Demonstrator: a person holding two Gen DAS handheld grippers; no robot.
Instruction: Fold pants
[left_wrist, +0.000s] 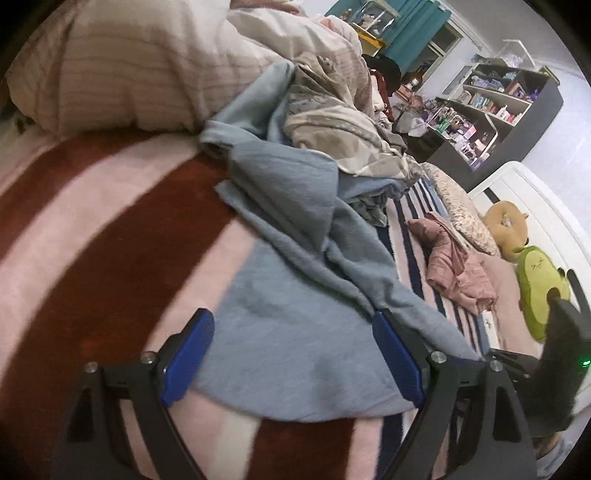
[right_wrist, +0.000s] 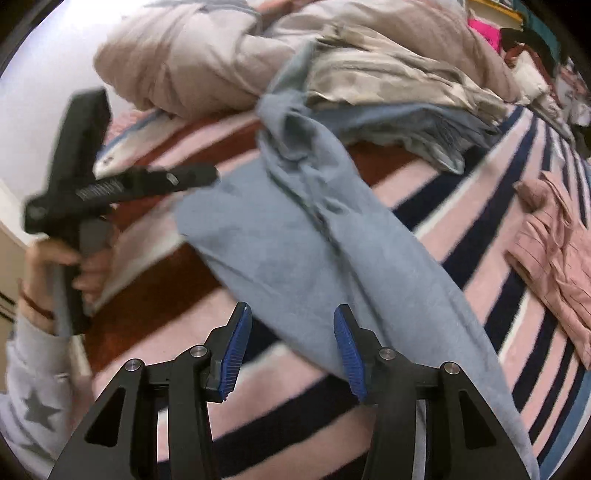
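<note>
Blue pants rumpled on striped bed. Left tool spread wide over hem; right tool spread, fabric between pads, unpinched. Pinch hem corners, pull taut, flatten first.

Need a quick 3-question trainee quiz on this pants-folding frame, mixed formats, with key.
1. True or false: the left gripper is shut on the blue pants.
2. Multiple choice: the crumpled pink garment lies on a) the striped blanket, b) the white headboard, c) the bookshelf.
3. Fill in: in the right wrist view, the right gripper has its jaws ____, with pants fabric passing between its fingers.

Key: 1 false, its jaws are spread with the fabric lying between them; 2 a; 3 open.
</note>
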